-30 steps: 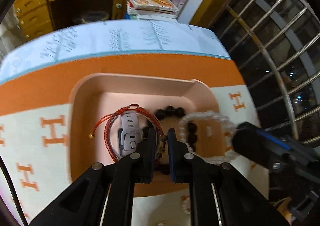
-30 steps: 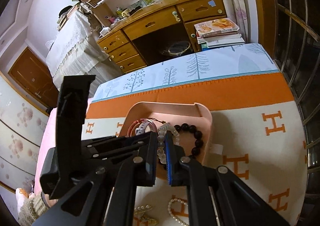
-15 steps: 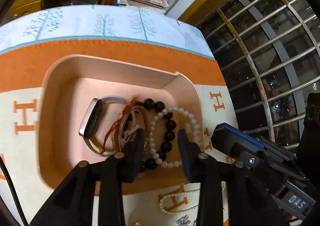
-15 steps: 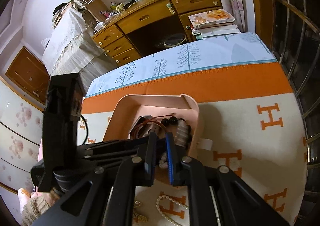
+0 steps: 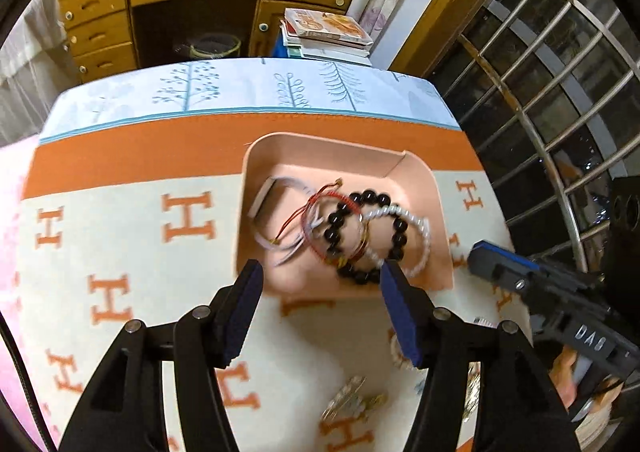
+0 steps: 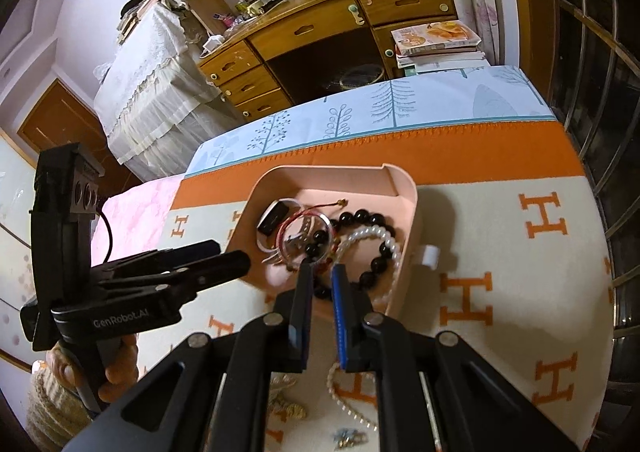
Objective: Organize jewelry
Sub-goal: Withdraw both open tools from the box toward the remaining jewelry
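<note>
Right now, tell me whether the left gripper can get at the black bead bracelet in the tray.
Probably yes. The left gripper is open, just short of the tray, and the black bead bracelet lies uncovered, though tangled with neighbouring bracelets.

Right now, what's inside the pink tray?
In the pink tray: a smart band, red cord bracelet, black bead bracelet and white pearl bracelet, overlapping. The right claw hides the tray's near part.
</note>
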### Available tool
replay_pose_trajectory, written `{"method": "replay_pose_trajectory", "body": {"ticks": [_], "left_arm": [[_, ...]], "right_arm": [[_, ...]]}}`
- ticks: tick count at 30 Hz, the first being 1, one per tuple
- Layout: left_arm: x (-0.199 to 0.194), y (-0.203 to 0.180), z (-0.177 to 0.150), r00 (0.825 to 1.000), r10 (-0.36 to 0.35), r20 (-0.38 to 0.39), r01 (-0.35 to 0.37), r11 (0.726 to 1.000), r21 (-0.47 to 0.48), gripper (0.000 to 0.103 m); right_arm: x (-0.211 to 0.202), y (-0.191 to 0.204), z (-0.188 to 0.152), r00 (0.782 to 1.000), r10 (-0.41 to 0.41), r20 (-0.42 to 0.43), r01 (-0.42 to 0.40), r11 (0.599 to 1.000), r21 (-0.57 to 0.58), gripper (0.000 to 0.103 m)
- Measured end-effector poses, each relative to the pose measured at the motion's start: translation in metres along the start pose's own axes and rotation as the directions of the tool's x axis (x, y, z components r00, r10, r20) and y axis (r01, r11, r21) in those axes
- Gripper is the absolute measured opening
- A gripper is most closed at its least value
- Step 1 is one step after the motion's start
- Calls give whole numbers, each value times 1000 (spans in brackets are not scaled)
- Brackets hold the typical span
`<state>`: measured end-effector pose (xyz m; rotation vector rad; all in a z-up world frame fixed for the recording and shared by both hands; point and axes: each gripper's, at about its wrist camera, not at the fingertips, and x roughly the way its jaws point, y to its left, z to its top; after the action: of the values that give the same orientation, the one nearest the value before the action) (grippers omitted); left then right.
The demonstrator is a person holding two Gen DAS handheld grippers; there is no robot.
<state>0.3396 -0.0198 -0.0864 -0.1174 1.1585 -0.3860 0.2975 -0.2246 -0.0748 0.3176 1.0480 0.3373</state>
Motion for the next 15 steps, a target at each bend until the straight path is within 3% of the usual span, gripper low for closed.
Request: {"method": "replay_pose_trajectory", "body": {"ticks": [8,15], "left_arm": [[-42,-5,-46,999,44,27,-46,997,57,63],[-70,-26,-90,999,41,31,-45,991,126,65]], "right_arm": [[-35,18,-33,1000,6,11,-5,998,-61,10],[-68,23,-71,1000,7,-1,-7,994,-112,10]]}}
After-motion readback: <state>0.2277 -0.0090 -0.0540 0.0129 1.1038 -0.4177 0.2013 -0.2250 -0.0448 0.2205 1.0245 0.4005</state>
